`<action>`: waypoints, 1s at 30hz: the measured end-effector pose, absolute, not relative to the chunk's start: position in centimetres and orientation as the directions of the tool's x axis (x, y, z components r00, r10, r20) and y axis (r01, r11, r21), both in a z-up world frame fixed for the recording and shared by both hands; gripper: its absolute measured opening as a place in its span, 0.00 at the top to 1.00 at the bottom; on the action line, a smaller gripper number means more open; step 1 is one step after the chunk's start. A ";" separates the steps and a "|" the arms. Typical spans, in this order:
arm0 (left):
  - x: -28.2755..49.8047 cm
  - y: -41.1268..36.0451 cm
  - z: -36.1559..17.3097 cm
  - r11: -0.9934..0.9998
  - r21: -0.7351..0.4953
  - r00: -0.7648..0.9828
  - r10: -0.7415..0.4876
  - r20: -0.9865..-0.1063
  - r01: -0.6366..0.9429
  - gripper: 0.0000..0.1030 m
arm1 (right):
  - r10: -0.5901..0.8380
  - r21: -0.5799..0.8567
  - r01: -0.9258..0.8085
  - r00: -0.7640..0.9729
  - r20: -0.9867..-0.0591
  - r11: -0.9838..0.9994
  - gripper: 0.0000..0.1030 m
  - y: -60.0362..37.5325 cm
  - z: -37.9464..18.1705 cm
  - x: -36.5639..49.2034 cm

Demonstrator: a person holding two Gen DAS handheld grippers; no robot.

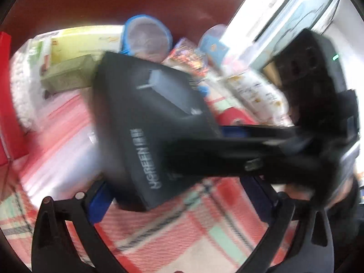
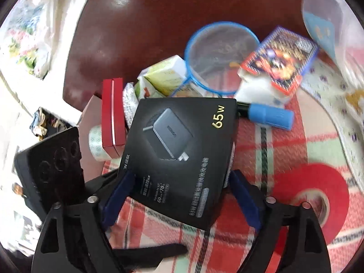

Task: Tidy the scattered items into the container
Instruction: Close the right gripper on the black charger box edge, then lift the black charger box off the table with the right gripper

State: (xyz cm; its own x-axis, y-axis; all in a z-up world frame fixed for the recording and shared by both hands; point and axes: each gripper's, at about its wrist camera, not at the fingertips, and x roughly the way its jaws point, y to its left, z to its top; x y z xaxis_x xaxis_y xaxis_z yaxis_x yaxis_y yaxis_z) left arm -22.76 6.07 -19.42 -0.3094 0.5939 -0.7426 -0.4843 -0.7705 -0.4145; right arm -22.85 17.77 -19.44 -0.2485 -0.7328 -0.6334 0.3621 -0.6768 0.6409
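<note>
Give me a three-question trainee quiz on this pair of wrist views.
1. What wattage is printed on the black charger box?
2. True or false: the red tape roll lies on the checked cloth.
3. The blue marker lies: A beyond the box, B inside the tape roll, C on top of the box.
Key: 1 65W; 2 true; 3 A.
</note>
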 end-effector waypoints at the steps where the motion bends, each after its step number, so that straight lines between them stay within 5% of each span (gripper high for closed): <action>1: -22.8 6.0 -19.3 -0.766 -0.418 -0.305 0.599 -0.741 -0.488 0.01 | -0.752 0.667 0.351 -0.253 -0.609 -0.658 0.14 18.2 -19.5 -22.9; 13: -20.6 6.8 -17.8 -0.756 -0.363 -0.269 0.567 -0.778 -0.545 0.08 | -0.834 0.747 0.377 -0.176 -0.522 -0.547 0.14 18.1 -18.6 -21.8; 30: -18.3 5.1 -16.2 -0.772 -0.322 -0.308 0.544 -0.780 -0.548 0.09 | -0.808 0.703 0.416 -0.164 -0.566 -0.577 0.16 17.5 -17.8 -18.9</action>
State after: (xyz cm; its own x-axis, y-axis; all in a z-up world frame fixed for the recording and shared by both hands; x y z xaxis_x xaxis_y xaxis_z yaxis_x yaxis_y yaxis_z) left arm -18.33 5.07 -16.18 -0.3084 0.5440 -0.7803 -0.5475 -0.7723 -0.3221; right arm -18.88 17.55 -17.77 -0.1635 -0.8078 -0.5664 0.4158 -0.5771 0.7030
